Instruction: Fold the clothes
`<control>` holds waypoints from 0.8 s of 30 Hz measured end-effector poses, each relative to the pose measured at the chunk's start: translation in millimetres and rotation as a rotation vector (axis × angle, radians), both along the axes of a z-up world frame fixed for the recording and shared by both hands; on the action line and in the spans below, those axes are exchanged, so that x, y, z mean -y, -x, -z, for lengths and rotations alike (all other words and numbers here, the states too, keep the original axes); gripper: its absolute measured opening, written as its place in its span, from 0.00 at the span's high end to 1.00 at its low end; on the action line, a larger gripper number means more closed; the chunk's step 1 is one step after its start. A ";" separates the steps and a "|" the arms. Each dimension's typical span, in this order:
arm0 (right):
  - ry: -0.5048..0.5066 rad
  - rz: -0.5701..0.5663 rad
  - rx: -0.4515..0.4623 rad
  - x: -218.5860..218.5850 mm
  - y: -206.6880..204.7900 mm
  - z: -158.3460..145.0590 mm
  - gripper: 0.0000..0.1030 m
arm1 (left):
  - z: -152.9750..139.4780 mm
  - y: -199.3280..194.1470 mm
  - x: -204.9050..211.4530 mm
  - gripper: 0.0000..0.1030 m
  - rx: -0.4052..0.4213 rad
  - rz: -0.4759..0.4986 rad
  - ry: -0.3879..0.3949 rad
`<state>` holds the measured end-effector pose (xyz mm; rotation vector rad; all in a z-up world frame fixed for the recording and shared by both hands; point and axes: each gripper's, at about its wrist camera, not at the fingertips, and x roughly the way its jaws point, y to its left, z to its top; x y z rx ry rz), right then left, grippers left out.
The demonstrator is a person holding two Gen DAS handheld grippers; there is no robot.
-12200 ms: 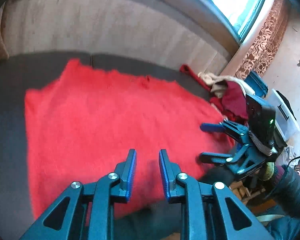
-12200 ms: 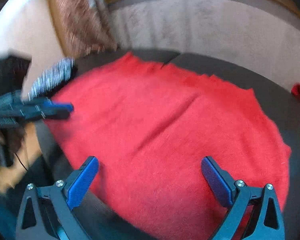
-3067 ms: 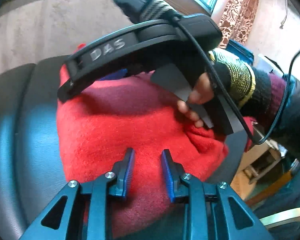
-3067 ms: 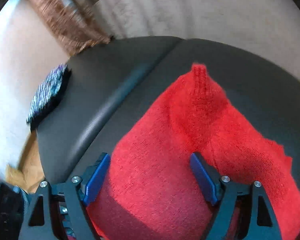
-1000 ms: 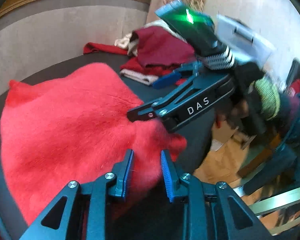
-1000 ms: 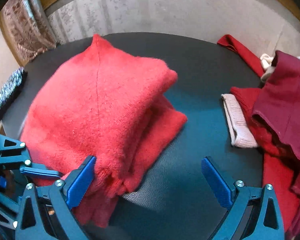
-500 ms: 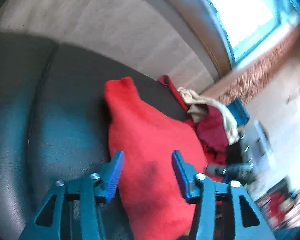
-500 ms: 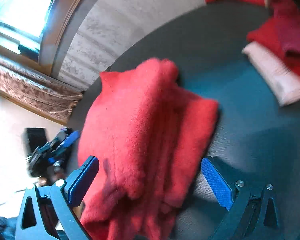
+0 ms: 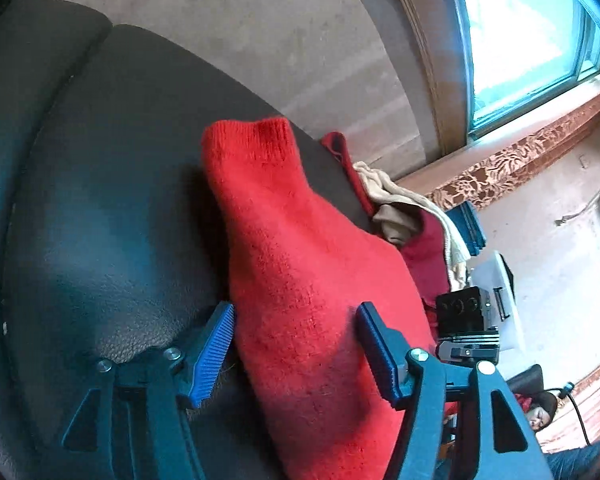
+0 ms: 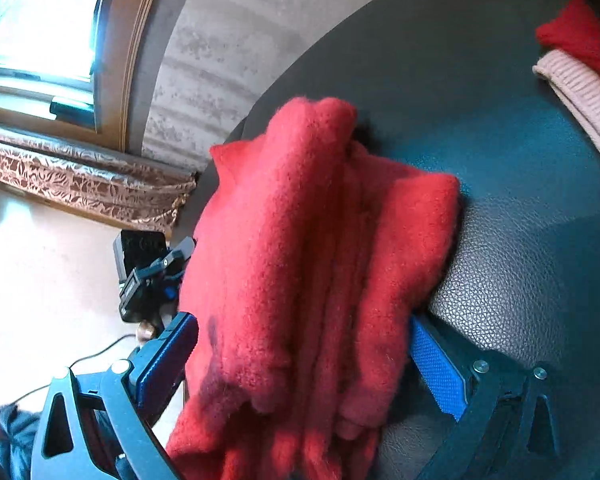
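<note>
A folded red knit sweater (image 9: 300,280) lies as a thick bundle on the dark leather couch seat (image 9: 100,220). My left gripper (image 9: 296,344) is open, with its jaws on either side of one end of the bundle. My right gripper (image 10: 304,360) is open too and straddles the opposite end, where the stacked folds (image 10: 320,240) show. The right gripper (image 9: 466,332) also shows in the left wrist view beyond the sweater, and the left gripper (image 10: 152,272) shows in the right wrist view.
A pile of unfolded clothes, dark red and cream (image 9: 416,224), lies on the couch beyond the sweater. A pink ribbed garment (image 10: 580,92) and a red one (image 10: 580,40) lie at the right. A window (image 9: 520,40) and patterned curtain (image 10: 80,184) stand behind.
Both grippers have swung round to opposite ends of the folded sweater and now straddle it. The left jaws opened wide from nearly shut a second ago.
</note>
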<state>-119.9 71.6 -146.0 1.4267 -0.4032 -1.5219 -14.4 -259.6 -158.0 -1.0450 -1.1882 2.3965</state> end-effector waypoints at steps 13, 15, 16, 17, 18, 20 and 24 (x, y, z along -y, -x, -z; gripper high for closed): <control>-0.040 0.055 -0.070 12.3 -5.5 -0.2 0.00 | -1.2 28.9 -19.4 0.38 0.026 0.089 0.013; -0.095 0.008 -0.184 16.8 -20.3 -4.7 0.00 | -1.1 32.0 -21.3 0.39 0.029 0.100 0.011; -0.123 -0.016 -0.240 19.1 -27.6 -7.0 0.00 | -0.6 32.1 -20.8 0.41 0.034 0.100 0.005; -0.150 -0.040 -0.296 21.3 -34.9 -9.2 0.00 | -0.3 32.5 -20.6 0.42 0.043 0.095 0.003; -0.166 -0.030 -0.301 22.5 -36.1 -10.0 0.00 | -0.1 32.8 -20.8 0.46 0.054 0.087 0.003; -0.194 -0.012 -0.307 24.2 -37.7 -11.7 0.03 | -2.7 28.7 -23.2 0.56 0.046 0.066 0.025; -0.188 -0.026 -0.312 22.9 -47.5 -19.2 0.34 | -12.3 8.4 -28.2 0.69 0.003 0.007 0.069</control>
